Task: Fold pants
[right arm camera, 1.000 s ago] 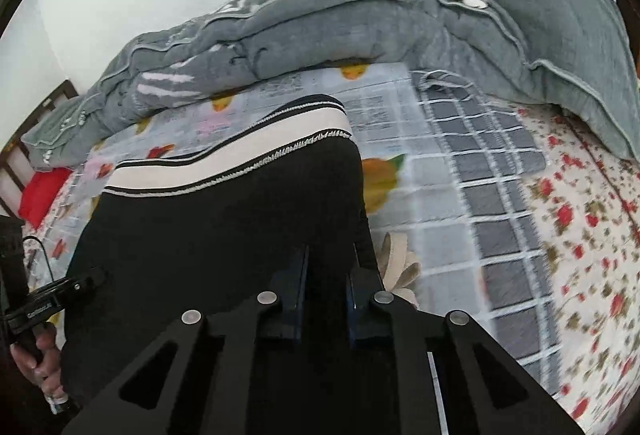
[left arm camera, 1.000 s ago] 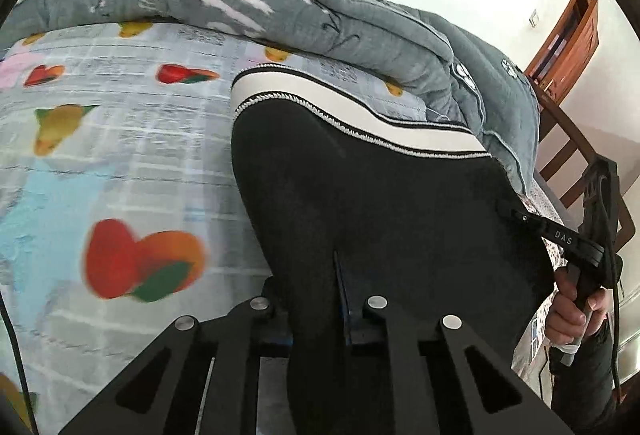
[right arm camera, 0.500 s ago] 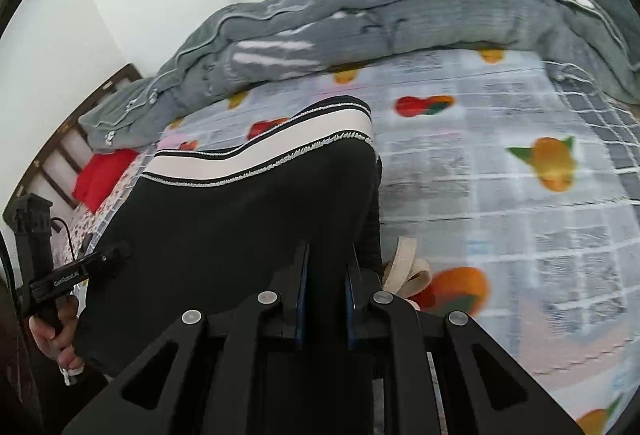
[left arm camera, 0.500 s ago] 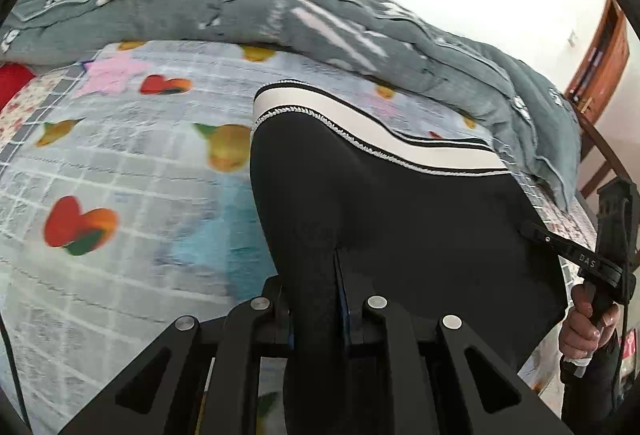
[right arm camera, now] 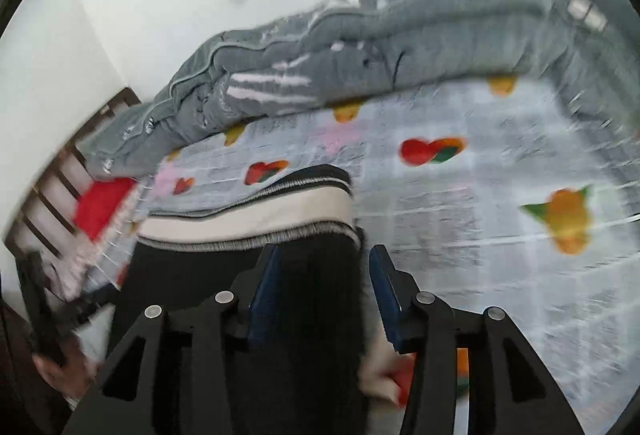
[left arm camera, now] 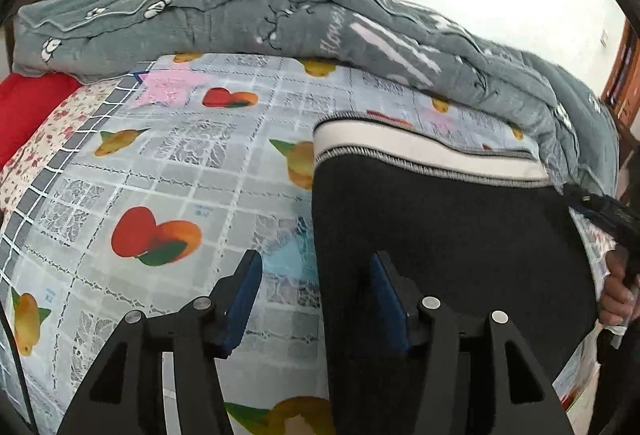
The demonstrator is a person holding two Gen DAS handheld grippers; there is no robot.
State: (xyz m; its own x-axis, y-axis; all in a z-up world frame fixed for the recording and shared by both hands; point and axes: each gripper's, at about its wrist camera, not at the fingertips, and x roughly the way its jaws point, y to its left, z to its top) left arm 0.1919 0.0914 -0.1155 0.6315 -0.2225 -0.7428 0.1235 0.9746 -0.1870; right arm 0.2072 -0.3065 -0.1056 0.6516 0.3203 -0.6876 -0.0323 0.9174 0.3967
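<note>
Both wrist cameras look steeply down, close over the bed; both share the pants (left arm camera: 440, 235) and quilt (right arm camera: 400, 47).

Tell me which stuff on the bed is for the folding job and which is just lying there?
For the job:
black pants
left tongs, just opened
right tongs, just opened, pants edge between them

Just lying about:
grey quilt
fruit-print sheet
red pillow

Bedsheet (left arm camera: 168, 171) left of pants (left arm camera: 440, 235) lies free; duvet (left arm camera: 280, 19) blocks behind.
</note>
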